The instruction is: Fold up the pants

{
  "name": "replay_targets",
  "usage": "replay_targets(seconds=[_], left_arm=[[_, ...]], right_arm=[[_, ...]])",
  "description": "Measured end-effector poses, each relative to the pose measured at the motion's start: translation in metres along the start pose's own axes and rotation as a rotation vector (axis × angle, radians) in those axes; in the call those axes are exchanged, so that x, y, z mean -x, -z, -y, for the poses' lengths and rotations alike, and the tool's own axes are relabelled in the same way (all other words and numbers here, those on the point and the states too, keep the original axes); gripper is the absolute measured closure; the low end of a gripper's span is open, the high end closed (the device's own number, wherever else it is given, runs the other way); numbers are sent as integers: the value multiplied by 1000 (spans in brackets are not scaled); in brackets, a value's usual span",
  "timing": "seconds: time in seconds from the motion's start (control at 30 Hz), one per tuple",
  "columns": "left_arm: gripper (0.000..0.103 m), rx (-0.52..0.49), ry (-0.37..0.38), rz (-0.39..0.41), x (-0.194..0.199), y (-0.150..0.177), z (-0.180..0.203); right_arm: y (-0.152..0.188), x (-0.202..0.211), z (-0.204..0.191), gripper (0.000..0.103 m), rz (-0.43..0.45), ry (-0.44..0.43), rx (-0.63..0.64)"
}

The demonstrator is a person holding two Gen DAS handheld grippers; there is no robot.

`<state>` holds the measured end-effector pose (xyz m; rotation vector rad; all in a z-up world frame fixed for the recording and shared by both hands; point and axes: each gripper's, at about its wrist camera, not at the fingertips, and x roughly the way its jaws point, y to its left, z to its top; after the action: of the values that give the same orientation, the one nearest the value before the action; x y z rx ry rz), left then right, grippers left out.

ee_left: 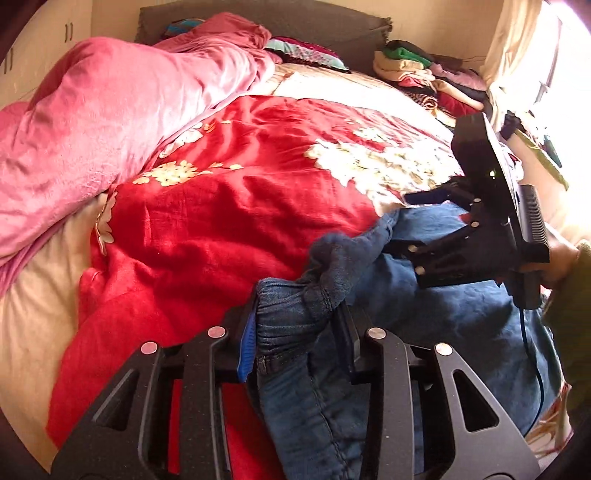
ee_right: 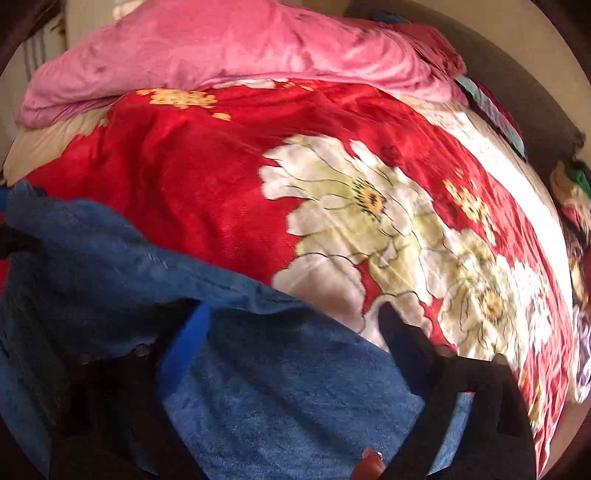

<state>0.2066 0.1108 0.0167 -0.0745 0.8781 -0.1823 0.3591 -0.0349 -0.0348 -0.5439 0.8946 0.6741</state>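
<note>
Pants on bed, one gripper at each side.

The pants [ee_left: 424,314] lay on the flowered blanket [ee_left: 240,192] at the near edge of the bed [ee_left: 29,332]. A bunched fold of the pants sat between the fingers of the left gripper [ee_left: 295,332]. The right gripper [ee_left: 410,254] stood to the right, over the pants; in its own view the pants [ee_right: 277,387] lay between its fingers. A plush quilt [ee_left: 110,110] lay heaped behind and left. A clothes pile [ee_left: 424,74] sat at the far right, before the headboard [ee_left: 258,18].
</note>
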Motion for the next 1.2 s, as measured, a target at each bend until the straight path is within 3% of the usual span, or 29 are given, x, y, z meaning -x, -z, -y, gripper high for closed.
replay_targets(seconds=[0.03, 0.07, 0.13, 0.23, 0.43, 0.63, 0.93, 1.2], left_arm=[[76, -2, 2, 3, 1, 1, 1], [76, -4, -1, 4, 1, 2, 1], [76, 1, -7, 10, 3, 3, 0], [76, 9, -18, 21, 6, 6, -2], [76, -1, -17, 49, 21, 17, 4], [76, -41, -5, 87, 43, 36, 19], [75, -89, 68, 119, 79, 80, 37], [75, -93, 81, 67, 96, 122, 36]], right_arm=[[1, 2, -3, 56, 7, -19, 2], [4, 6, -8, 62, 15, -23, 11], [8, 13, -17, 85, 31, -4, 31], [22, 34, -21, 97, 71, 22, -2], [56, 95, -25, 98, 190, 23, -138], [95, 138, -49, 98, 248, 6, -207], [146, 183, -93, 98, 264, 37, -241], [180, 197, -149, 98, 194, -3, -200]])
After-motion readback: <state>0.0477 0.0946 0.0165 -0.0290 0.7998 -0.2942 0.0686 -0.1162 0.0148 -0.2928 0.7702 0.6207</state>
